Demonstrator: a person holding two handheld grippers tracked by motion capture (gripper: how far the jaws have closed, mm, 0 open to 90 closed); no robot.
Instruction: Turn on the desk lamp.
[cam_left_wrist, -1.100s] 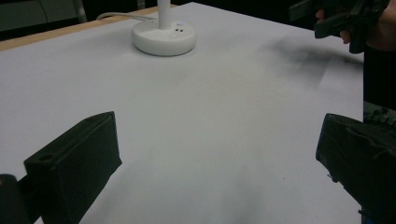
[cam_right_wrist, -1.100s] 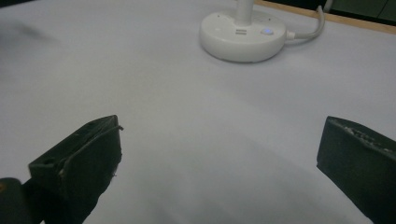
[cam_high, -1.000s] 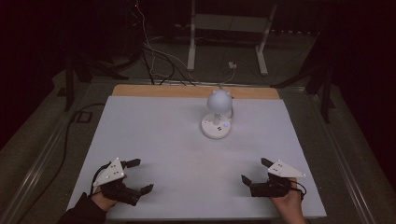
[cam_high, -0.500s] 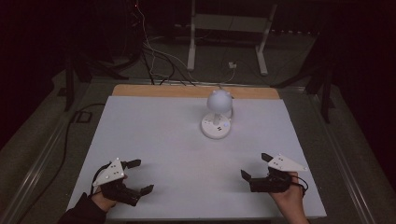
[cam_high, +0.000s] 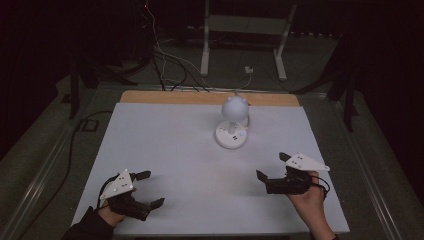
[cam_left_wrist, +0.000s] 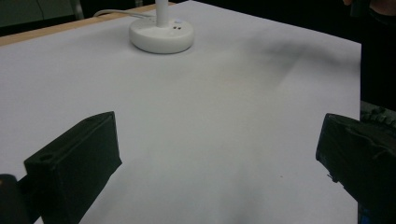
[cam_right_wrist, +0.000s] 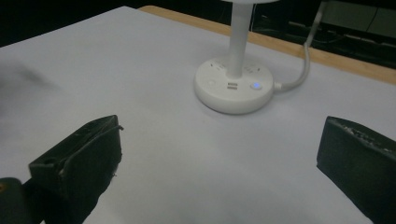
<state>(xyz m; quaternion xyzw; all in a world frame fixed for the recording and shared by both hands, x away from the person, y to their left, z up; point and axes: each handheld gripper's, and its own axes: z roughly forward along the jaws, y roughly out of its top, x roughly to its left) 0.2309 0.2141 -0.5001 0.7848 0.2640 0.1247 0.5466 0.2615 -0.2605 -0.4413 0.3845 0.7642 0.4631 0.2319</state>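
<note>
White desk lamp (cam_high: 232, 122) at twelve o'clock on the pale tabletop (cam_high: 165, 150), cord trailing off the far edge. Left claw (cam_high: 148, 189) at seven o'clock and right claw (cam_high: 271, 166) at four o'clock, both spread wide, empty, well apart from it. Probably light, rigid, smooth plastic, top-heavy under the round head; best gripped low on the thin stem (cam_right_wrist: 237, 39), above the base (cam_right_wrist: 233, 86).

Small white desk lamp (cam_high: 232, 125) with a round disc base, slim upright stem and globe-shaped head, standing upright on the far half of the white tabletop; a blue indicator light (cam_right_wrist: 255, 86) glows on its base.
</note>
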